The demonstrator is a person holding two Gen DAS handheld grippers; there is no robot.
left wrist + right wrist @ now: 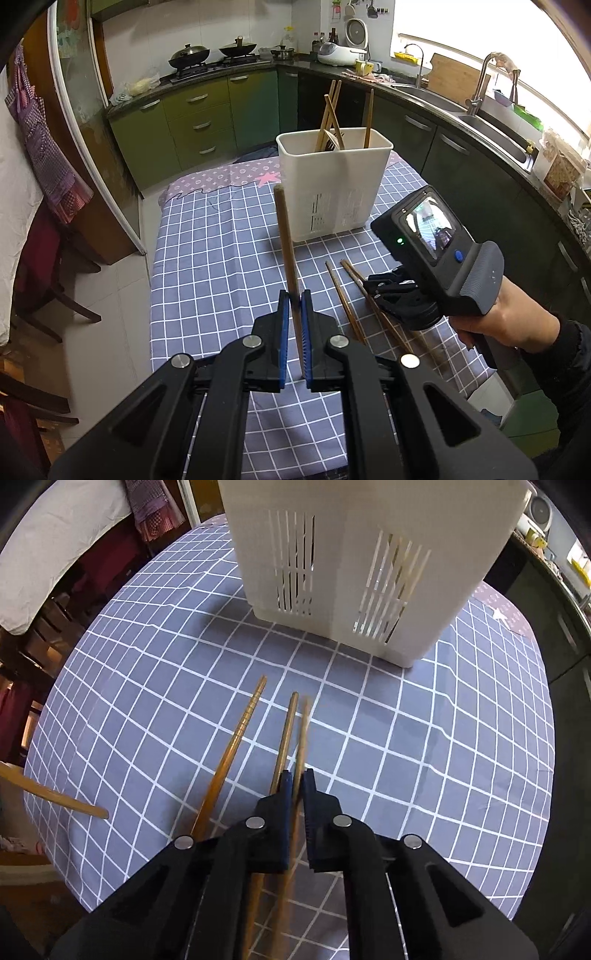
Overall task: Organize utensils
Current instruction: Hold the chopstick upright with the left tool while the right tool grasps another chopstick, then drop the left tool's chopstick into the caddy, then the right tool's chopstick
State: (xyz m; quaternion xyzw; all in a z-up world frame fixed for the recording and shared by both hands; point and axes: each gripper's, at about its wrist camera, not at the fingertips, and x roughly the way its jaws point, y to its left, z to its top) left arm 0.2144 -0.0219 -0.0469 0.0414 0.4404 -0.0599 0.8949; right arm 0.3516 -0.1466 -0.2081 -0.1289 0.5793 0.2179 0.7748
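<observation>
Left gripper (294, 295) points down at the checked tablecloth (207, 251), clamping an upright chopstick (286, 243) near the white utensil holder (332, 184). Right gripper (296, 775), held by a hand (517, 325), tilts steeply down, clenched on one chopstick (303, 734) among others lying there.

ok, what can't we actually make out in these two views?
- Holder contents: left wrist view, white wall hides everything below the rim.
- Lower end of the chopstick held by the left gripper: hidden between its fingers.
- Near ends of the table chopsticks: right wrist view, covered by the right gripper.
- Holder's rim: cut off by the top edge, right wrist view.
</observation>
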